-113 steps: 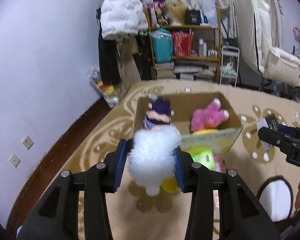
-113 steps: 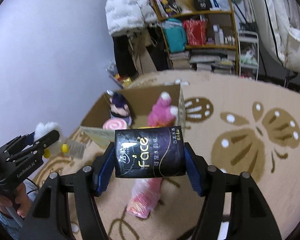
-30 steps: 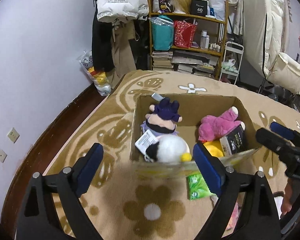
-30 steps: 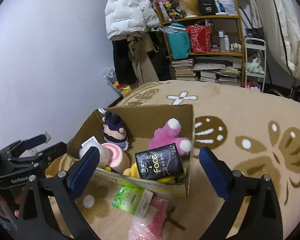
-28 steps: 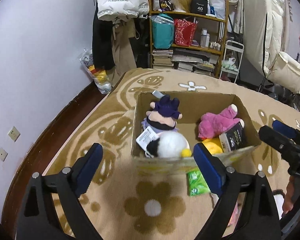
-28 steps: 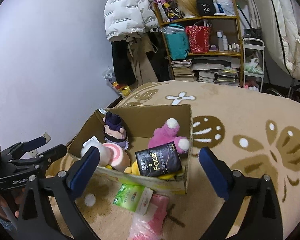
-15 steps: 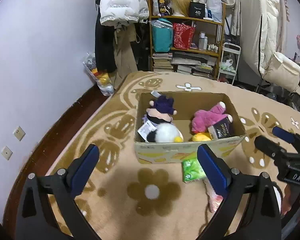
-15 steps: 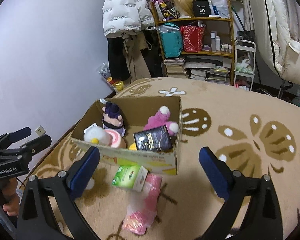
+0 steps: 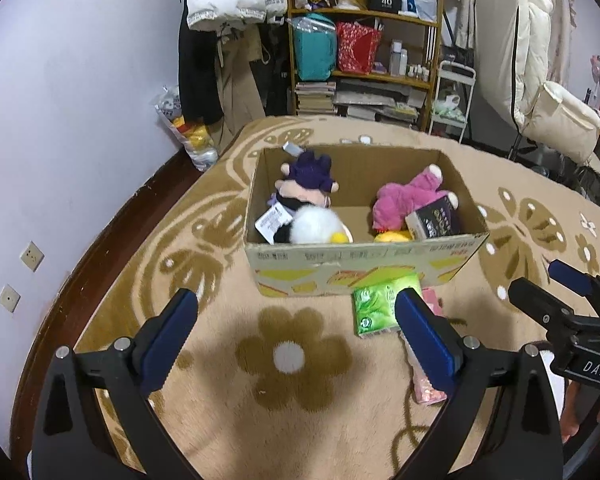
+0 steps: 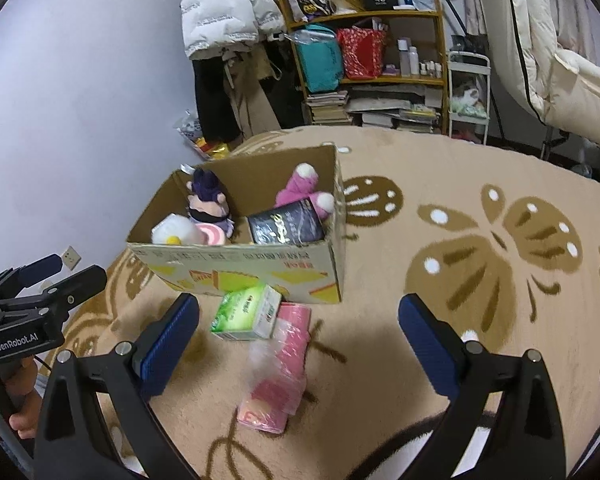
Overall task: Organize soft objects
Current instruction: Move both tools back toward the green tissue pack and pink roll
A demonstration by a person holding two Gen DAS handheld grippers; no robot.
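A cardboard box [image 9: 364,268] [image 10: 260,268] stands on the carpet. It holds a purple-haired doll [image 9: 308,184], a white fluffy plush [image 9: 316,228], a pink plush [image 9: 404,196] and a black tissue pack [image 9: 434,216] [image 10: 286,224]. A green tissue pack [image 9: 380,304] [image 10: 246,312] and a pink plastic pack [image 10: 278,364] lie on the carpet in front of the box. My left gripper [image 9: 296,336] is open and empty, back from the box. My right gripper [image 10: 300,332] is open and empty above the pink pack.
A beige carpet [image 9: 292,360] with brown flower patterns covers the floor. A cluttered shelf [image 9: 364,52] and hanging coats [image 9: 228,8] stand at the far wall. A cream recliner [image 9: 556,120] is at the right. A purple wall [image 9: 60,120] with sockets runs along the left.
Both grippers let go of the white plush and the black tissue pack into the box, opened, and pulled back and up away from the box.
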